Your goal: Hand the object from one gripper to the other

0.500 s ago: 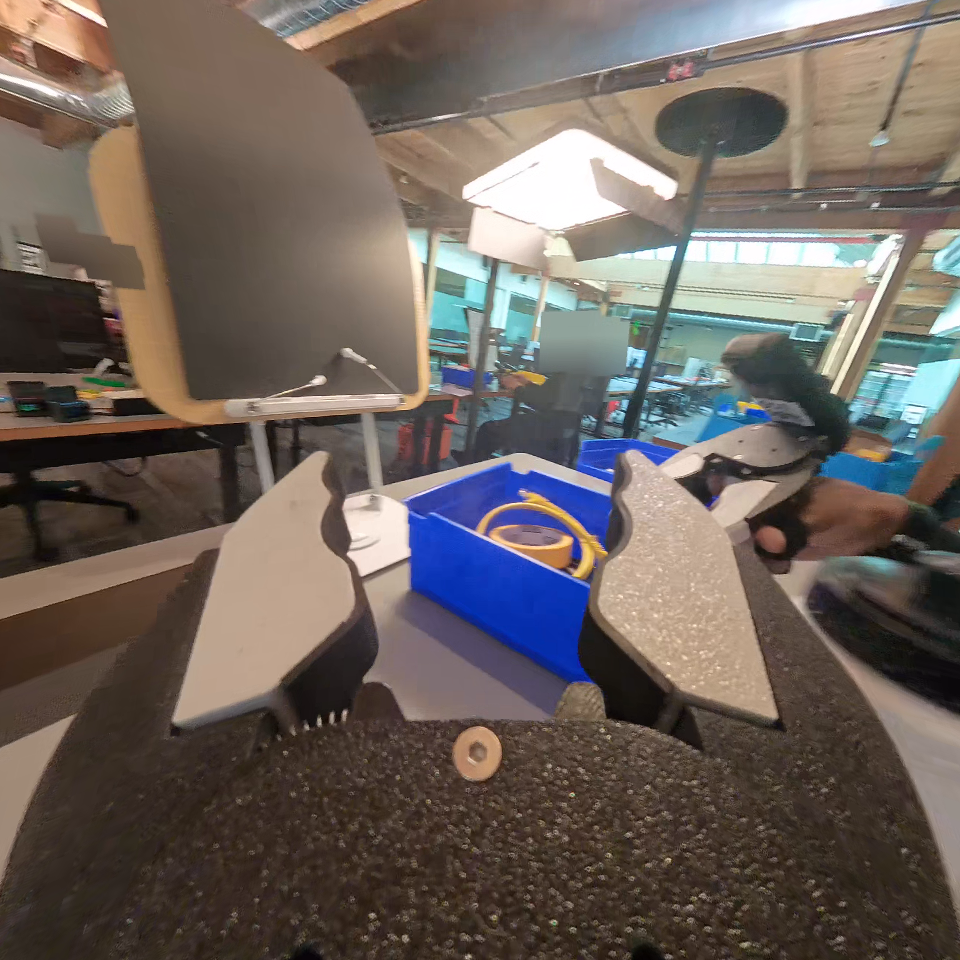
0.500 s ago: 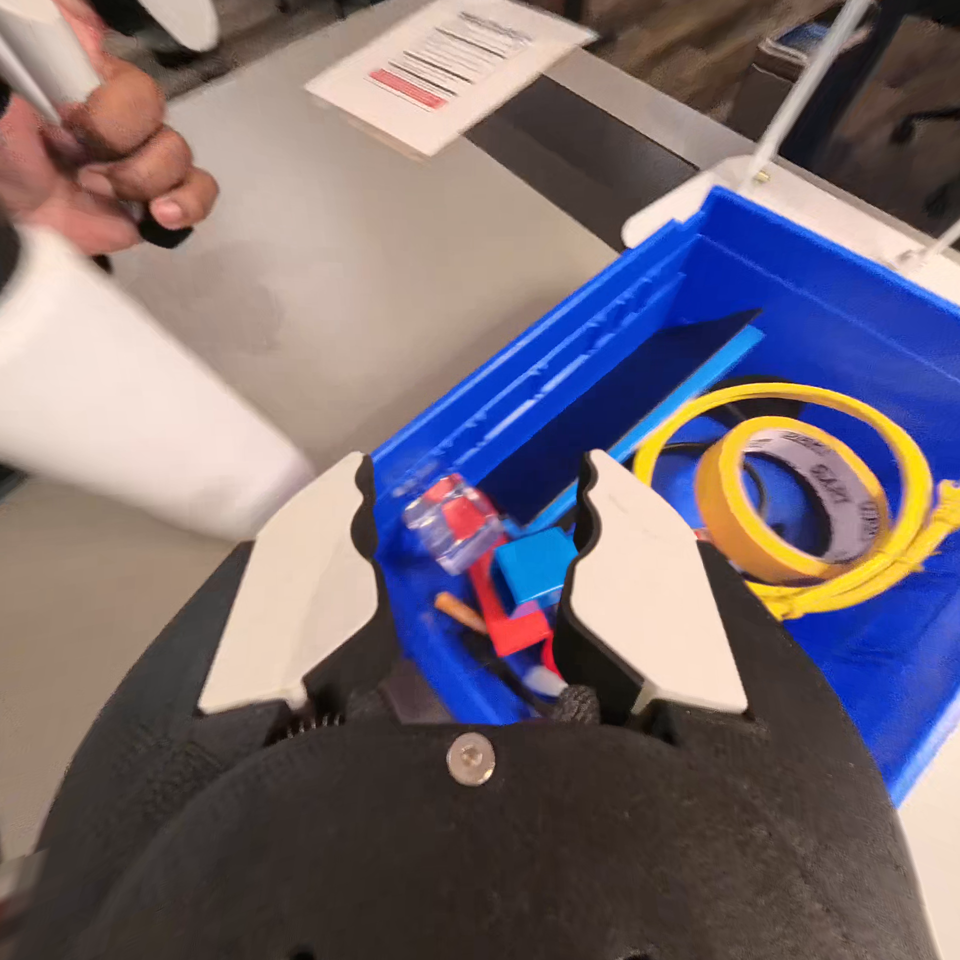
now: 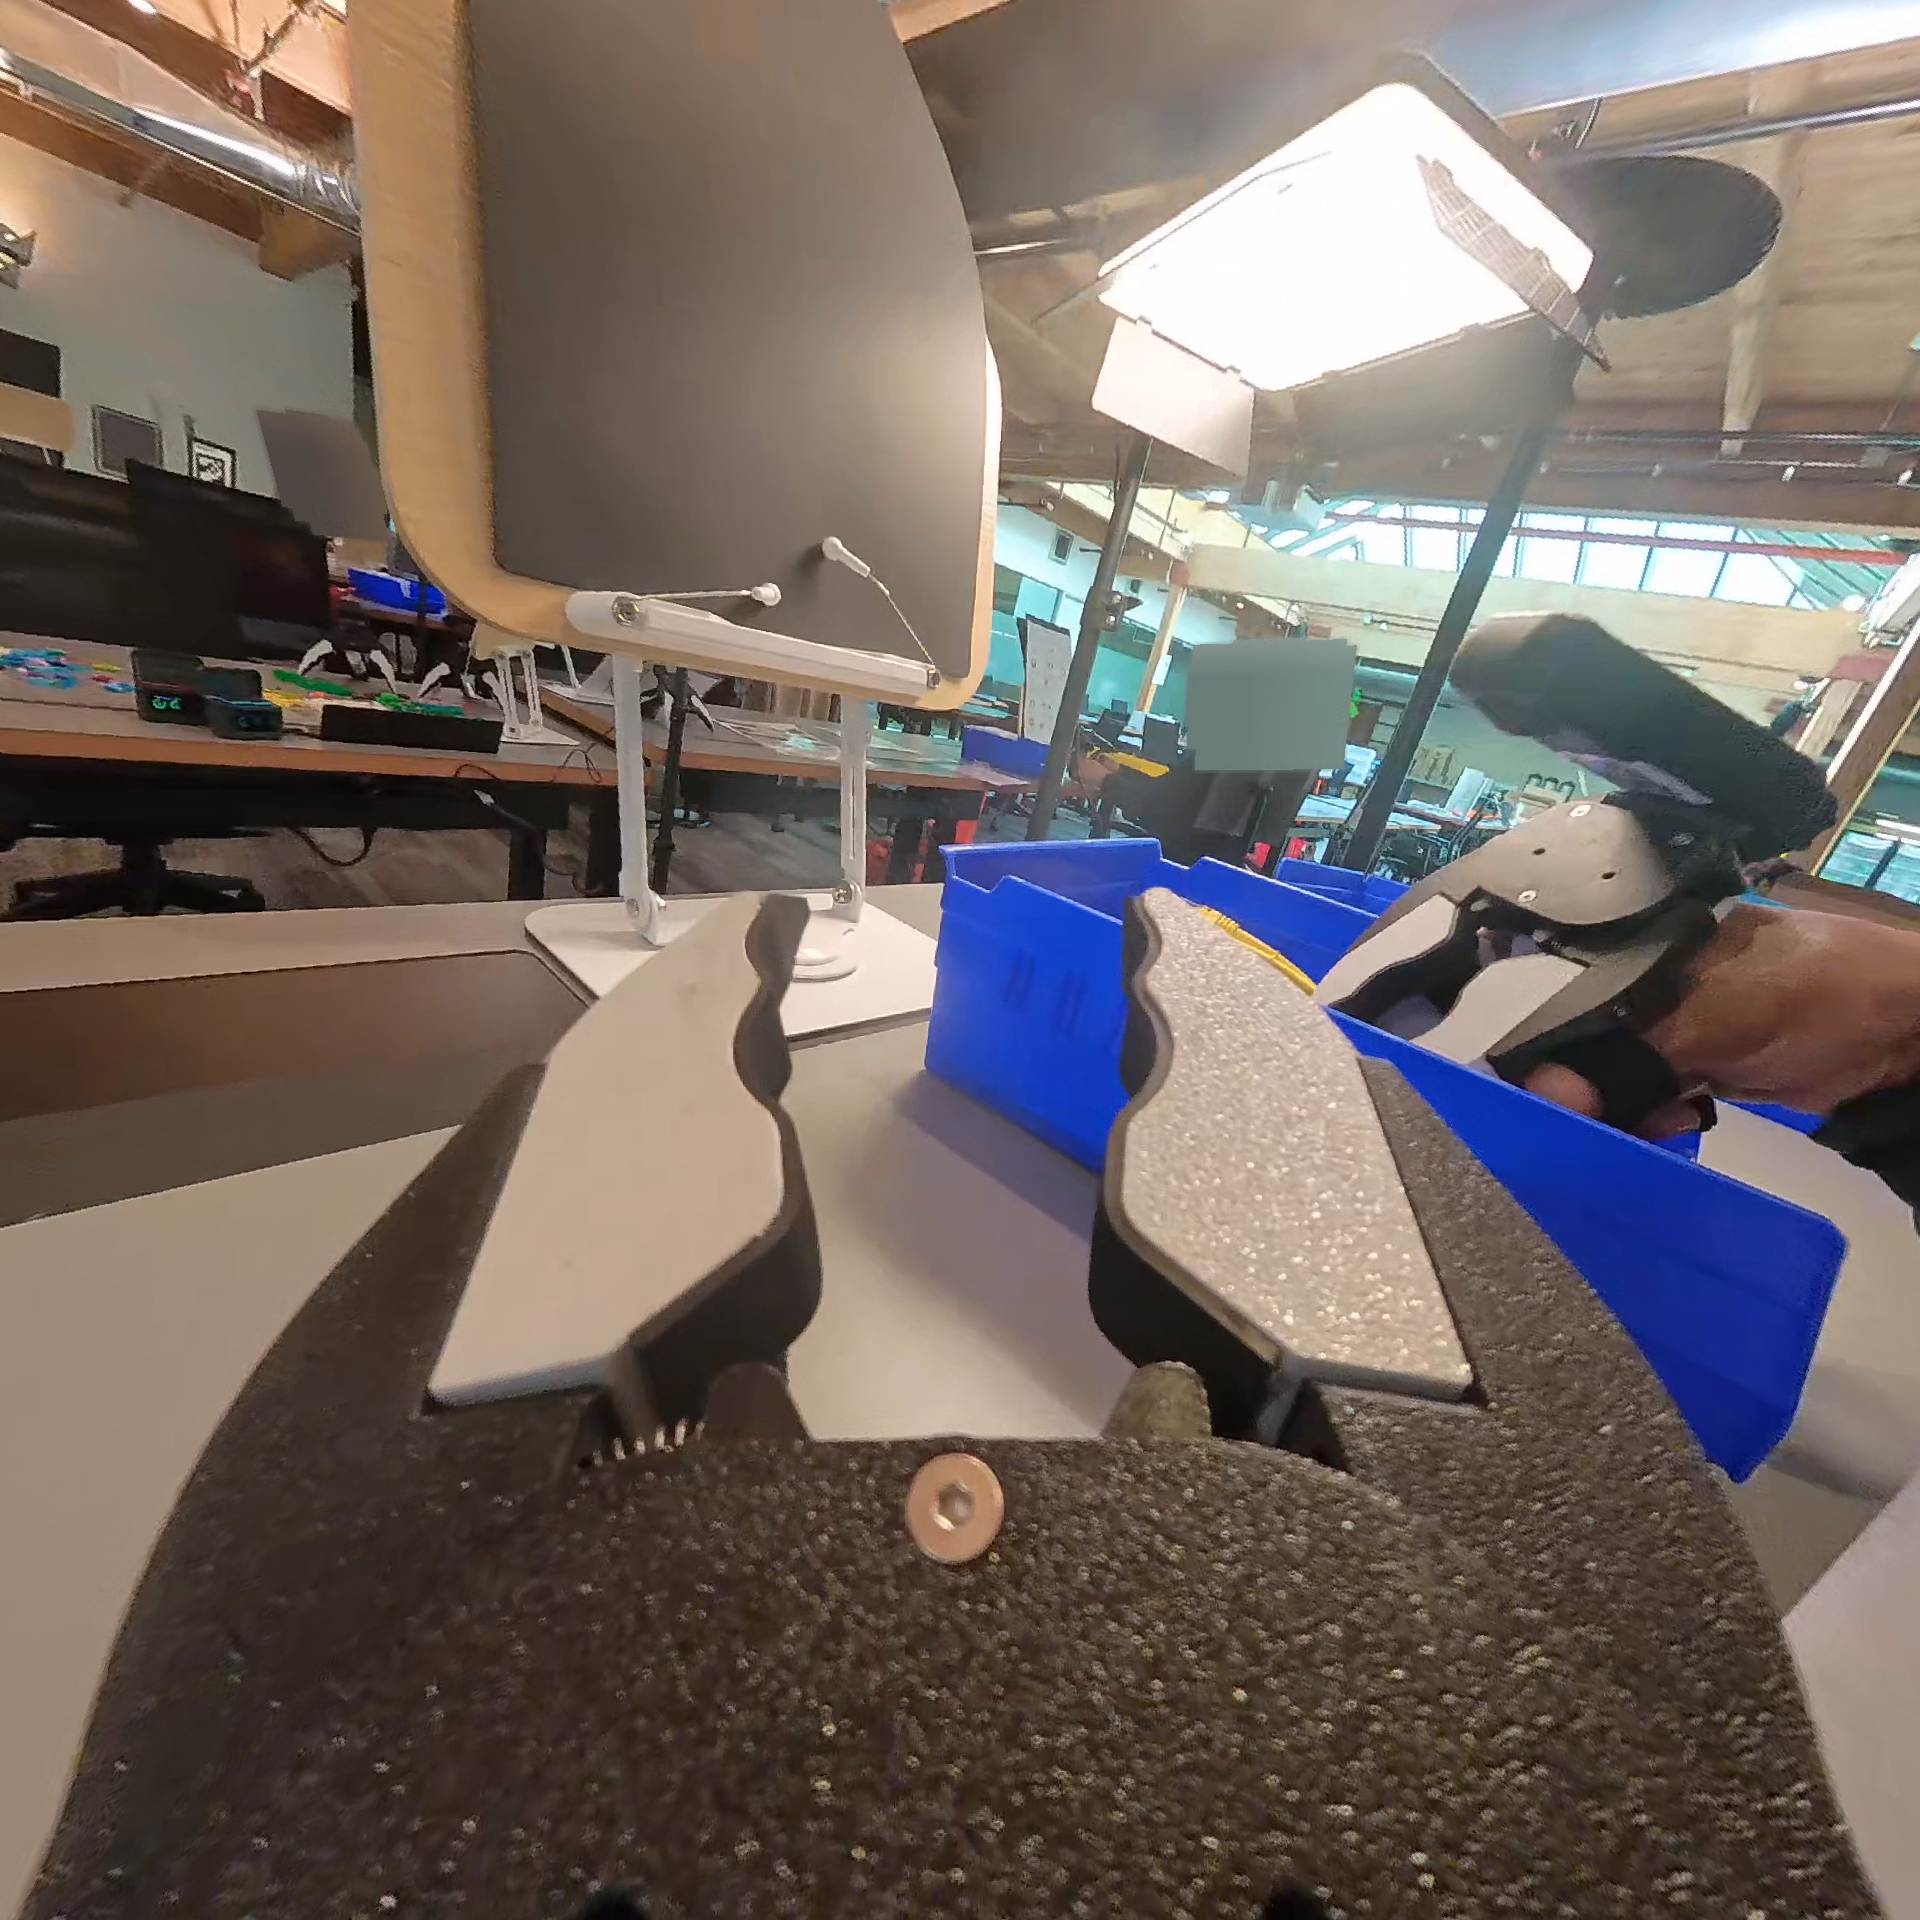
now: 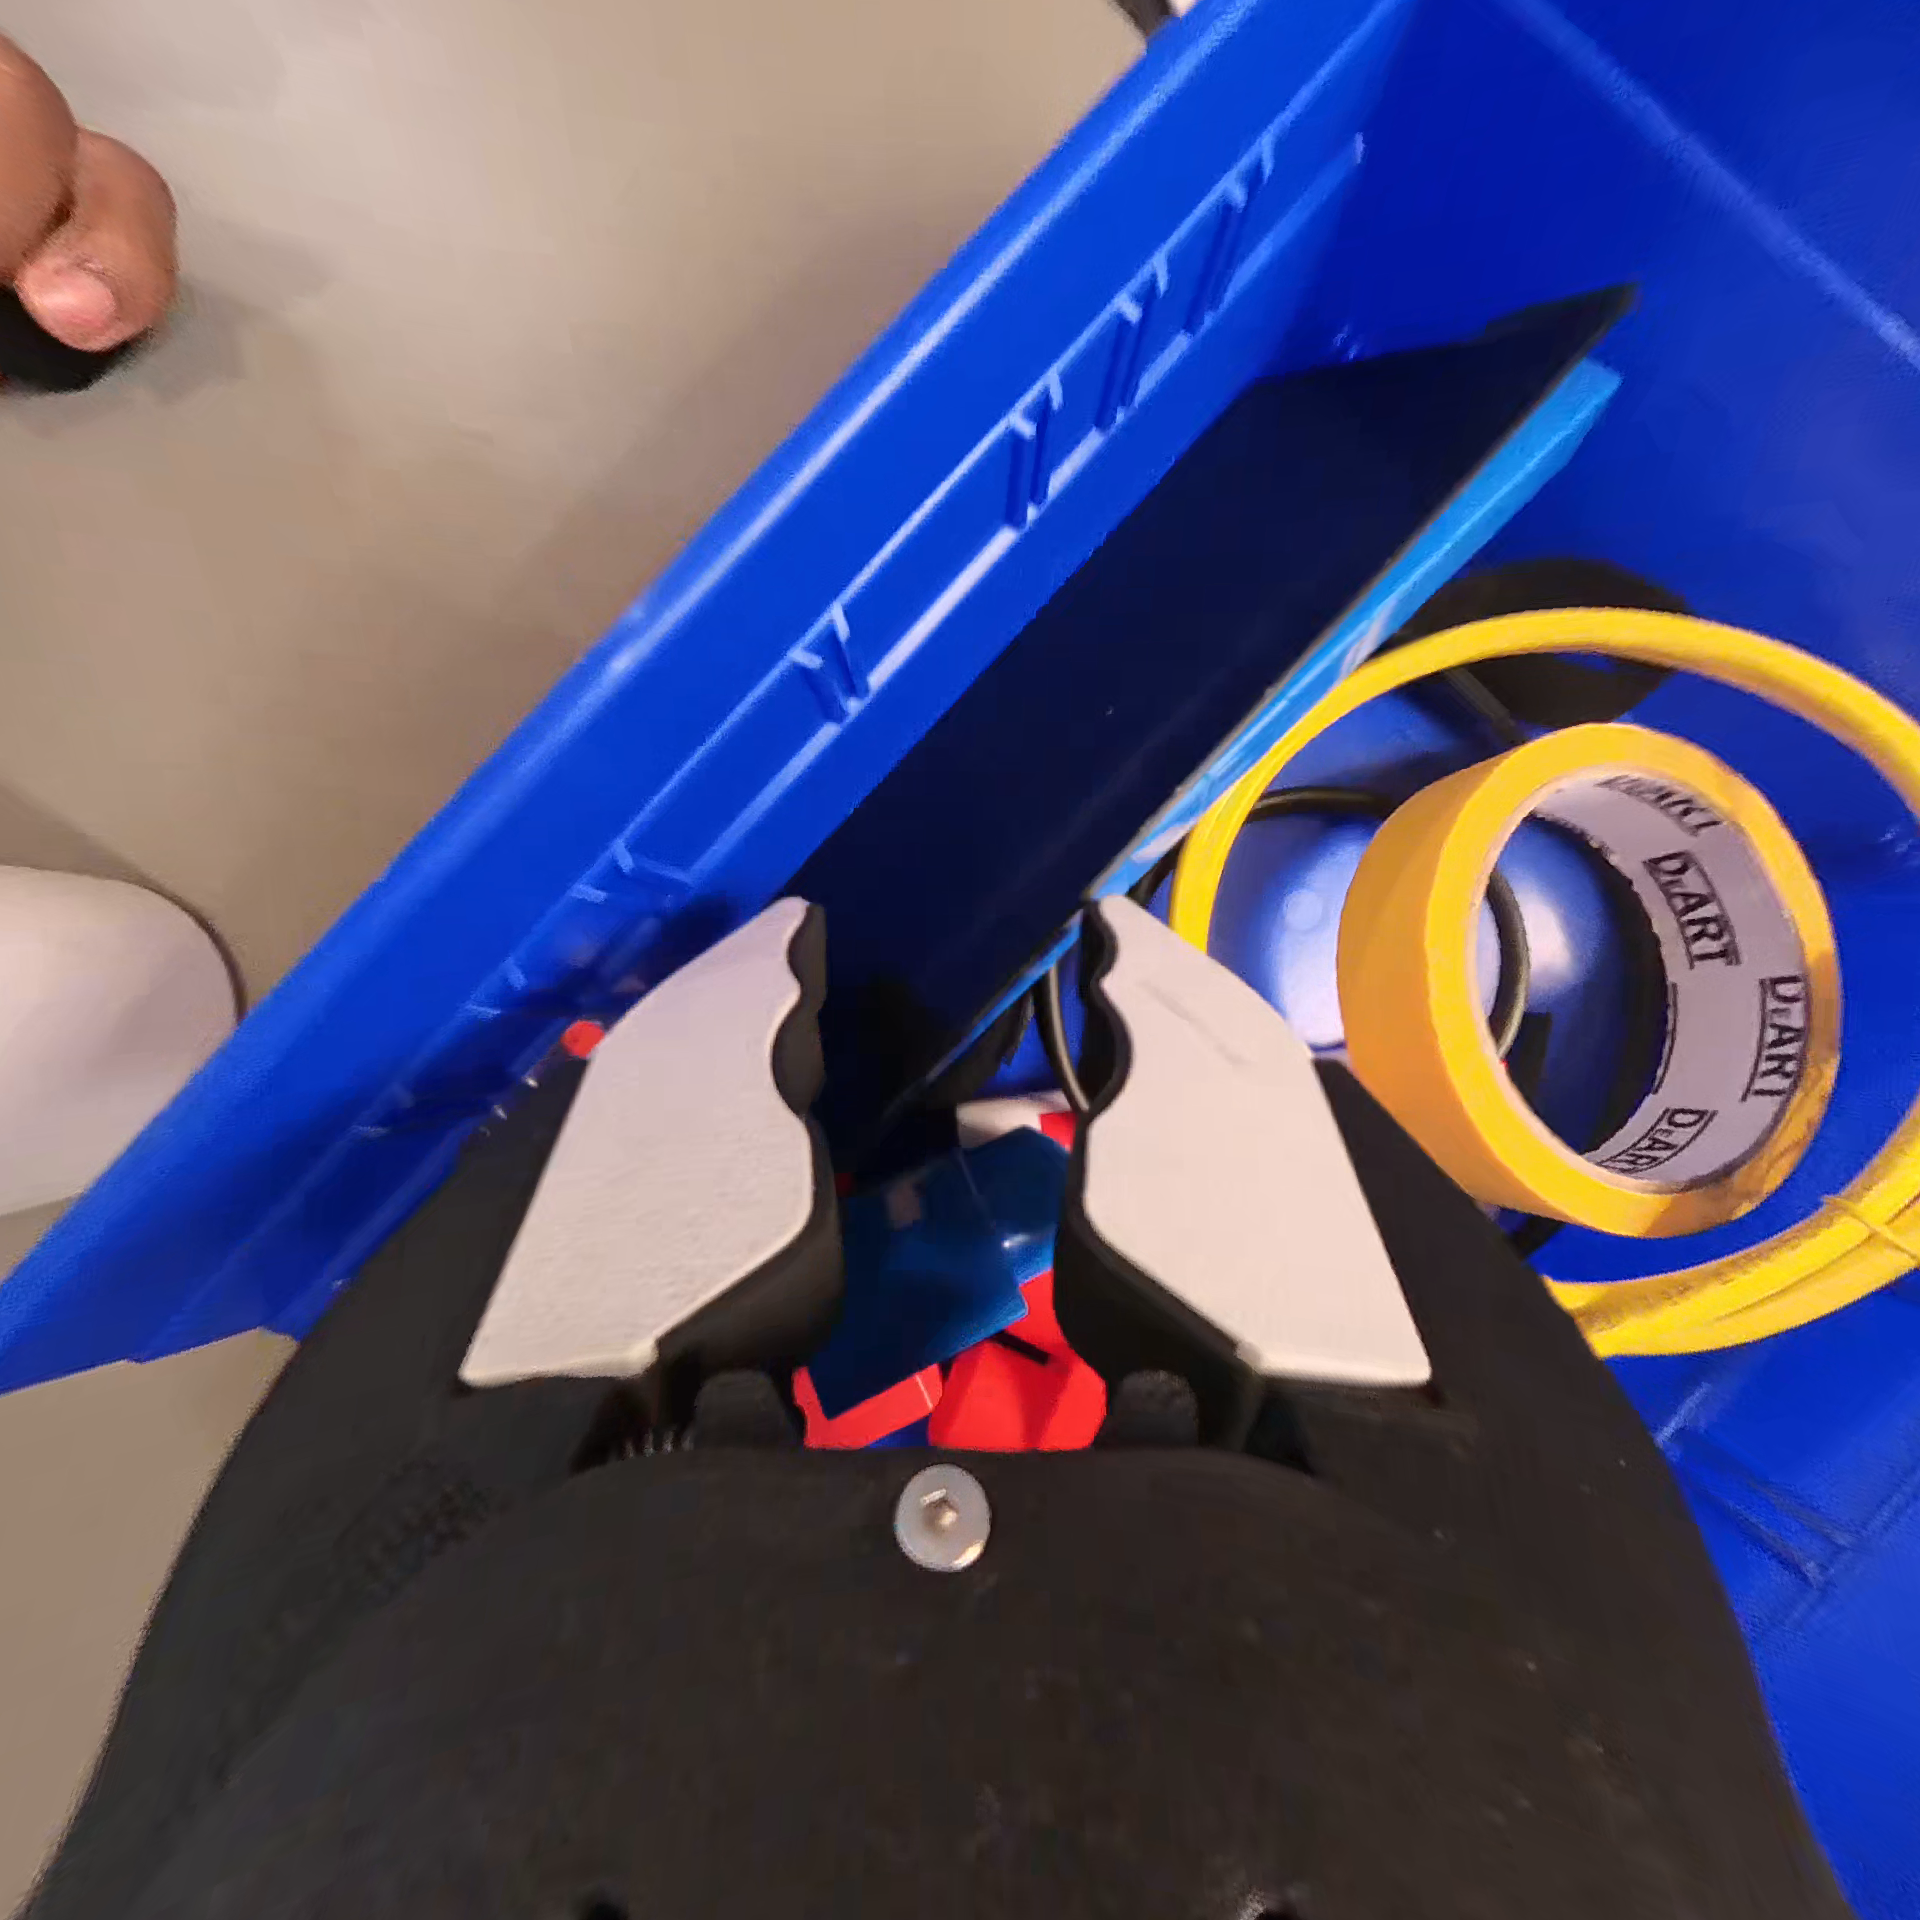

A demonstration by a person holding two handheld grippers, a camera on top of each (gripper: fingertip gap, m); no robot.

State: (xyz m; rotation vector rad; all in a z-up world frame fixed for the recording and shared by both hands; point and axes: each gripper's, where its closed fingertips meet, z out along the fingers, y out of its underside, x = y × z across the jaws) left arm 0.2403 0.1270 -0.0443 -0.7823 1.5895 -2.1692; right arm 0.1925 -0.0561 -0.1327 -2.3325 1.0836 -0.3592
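Observation:
My right gripper (image 4: pixel 951 925) is open and reaches down into the blue bin (image 4: pixel 790 582), near its left wall. Between and below its fingers lie small pieces: a blue block (image 4: pixel 935 1247) and red pieces (image 4: pixel 1013 1392). Nothing is gripped. My left gripper (image 3: pixel 956 914) is open and empty, held low over the grey table (image 3: pixel 914 1226) just left of the blue bin (image 3: pixel 1039 997). In the left wrist view the right gripper (image 3: pixel 1455 966), held by a hand (image 3: pixel 1787 1018), dips into the bin from the right.
A yellow tape roll (image 4: pixel 1590 987) and a coiled yellow cable (image 4: pixel 1558 644) lie in the bin's right part, beyond a blue divider (image 4: pixel 1247 623). A dark panel on a white stand (image 3: pixel 727 364) rises behind the table. A finger (image 4: pixel 83 239) and a white sleeve (image 4: pixel 83 1039) are at left.
The right gripper has dropped deeper into the bin, close over the blue and red pieces. The left gripper has sunk lower and now faces the bin's side wall.

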